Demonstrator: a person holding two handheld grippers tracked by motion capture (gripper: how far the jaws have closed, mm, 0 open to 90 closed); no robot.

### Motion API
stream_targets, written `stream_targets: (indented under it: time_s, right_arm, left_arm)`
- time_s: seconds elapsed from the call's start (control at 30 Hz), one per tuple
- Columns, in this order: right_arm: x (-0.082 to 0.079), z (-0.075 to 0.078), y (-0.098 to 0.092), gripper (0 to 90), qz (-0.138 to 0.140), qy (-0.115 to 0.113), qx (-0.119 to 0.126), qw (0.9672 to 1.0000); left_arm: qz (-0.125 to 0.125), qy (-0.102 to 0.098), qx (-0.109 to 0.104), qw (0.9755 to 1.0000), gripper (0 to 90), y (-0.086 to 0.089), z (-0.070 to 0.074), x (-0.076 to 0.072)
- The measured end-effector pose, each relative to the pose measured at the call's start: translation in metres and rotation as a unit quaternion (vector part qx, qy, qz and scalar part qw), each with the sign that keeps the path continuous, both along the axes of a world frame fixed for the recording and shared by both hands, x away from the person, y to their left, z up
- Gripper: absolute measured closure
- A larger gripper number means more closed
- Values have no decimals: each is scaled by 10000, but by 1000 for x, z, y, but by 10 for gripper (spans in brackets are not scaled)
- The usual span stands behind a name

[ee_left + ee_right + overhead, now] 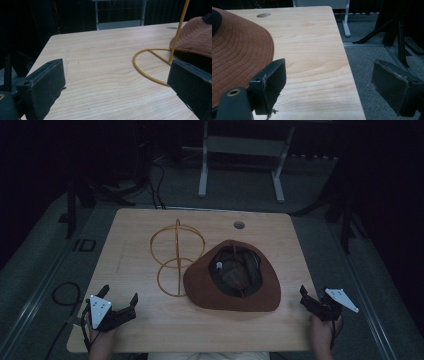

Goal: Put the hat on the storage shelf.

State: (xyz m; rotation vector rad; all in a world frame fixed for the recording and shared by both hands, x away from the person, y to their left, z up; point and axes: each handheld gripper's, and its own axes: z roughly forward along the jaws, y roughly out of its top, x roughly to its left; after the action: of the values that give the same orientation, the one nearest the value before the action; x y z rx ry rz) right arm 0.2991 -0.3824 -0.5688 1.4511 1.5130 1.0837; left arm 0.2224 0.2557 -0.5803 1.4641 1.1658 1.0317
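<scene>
Rust-brown cloth, that's what I'm looking at: a soft brimmed hat (235, 279) lying crown-down on the bench (150, 325), its hollow facing up. It sits ahead and to the left of my right hand-held gripper (314, 304), brim just beside that gripper's left jaw in the right gripper view. My left hand-held gripper (119, 301) has it ahead and to its right, with the yellow wire stand (175, 257) between, touching the brim's edge. Both hand-held grippers stand wide open, nothing between the jaws, hovering at the near corners of the bench.

I reckon the hat is light and floppy; the stitched brim (239, 50) should fold under a pinch, so I'd take it at the brim edge on either side rather than the crown. It won't slip much, being fabric. The wire stand looks stiff, thin and easy to tip.

Inside the upturned crown I see dark lining and a small white tag (219, 265), nothing else that I can make out.
</scene>
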Motion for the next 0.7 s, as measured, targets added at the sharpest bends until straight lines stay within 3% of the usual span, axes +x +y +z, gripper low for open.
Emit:
stream_targets:
  time_s: [0.23,0.47,0.6,0.7]
  right_arm:
    - [0,0,2,133,162,132,26,9998]
    - [-1,9,7,135,323,288,13,9991]
    - [1,18,16,142,603,452,-97,9971]
    - [6,26,22,141,805,690,18,9944]
  left_arm:
    - [73,-14,-132,9999,21,2,1,-2]
    - [116,117,-81,9998,21,-1,1,-2]
    - [93,139,-89,9998,21,-4,2,-2]
    - [-6,160,-120,9998,21,-7,3,-2]
